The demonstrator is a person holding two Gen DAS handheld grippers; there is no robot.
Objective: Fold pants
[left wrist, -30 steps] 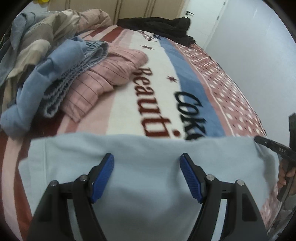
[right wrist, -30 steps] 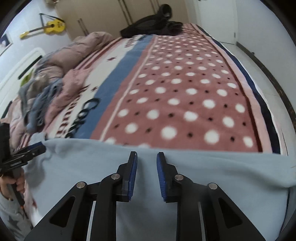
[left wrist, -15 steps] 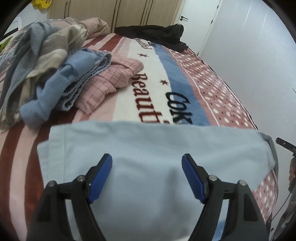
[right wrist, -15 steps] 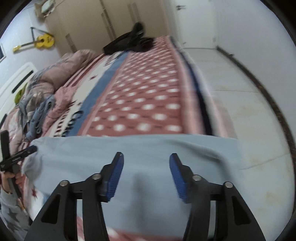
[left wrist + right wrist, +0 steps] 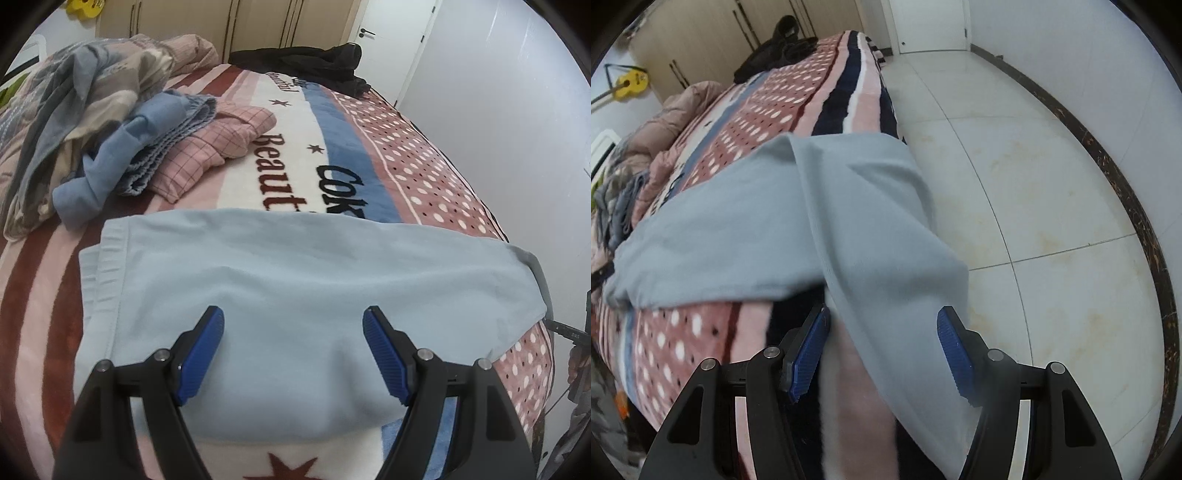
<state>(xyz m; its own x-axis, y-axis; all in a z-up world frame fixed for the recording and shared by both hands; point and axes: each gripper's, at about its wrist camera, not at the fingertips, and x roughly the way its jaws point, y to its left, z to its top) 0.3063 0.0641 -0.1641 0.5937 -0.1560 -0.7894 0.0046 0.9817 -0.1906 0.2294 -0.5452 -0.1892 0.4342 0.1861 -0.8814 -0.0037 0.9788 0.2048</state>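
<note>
Light blue pants lie folded lengthwise across the patterned blanket, waistband at the left. My left gripper is open and empty just above the pants' near edge. In the right wrist view the pants run across the bed and their leg end hangs over the bed's side toward the floor. My right gripper is open, its fingers on either side of the hanging leg end, not closed on it.
A pile of clothes with a pink checked garment sits at the far left of the bed. A black garment lies at the bed's far end. White tiled floor lies to the right of the bed.
Both grippers pulled back from the pants. The right gripper opened, let go of the pants and swung right toward the bed's side, where the leg end now hangs. The left stayed open.
</note>
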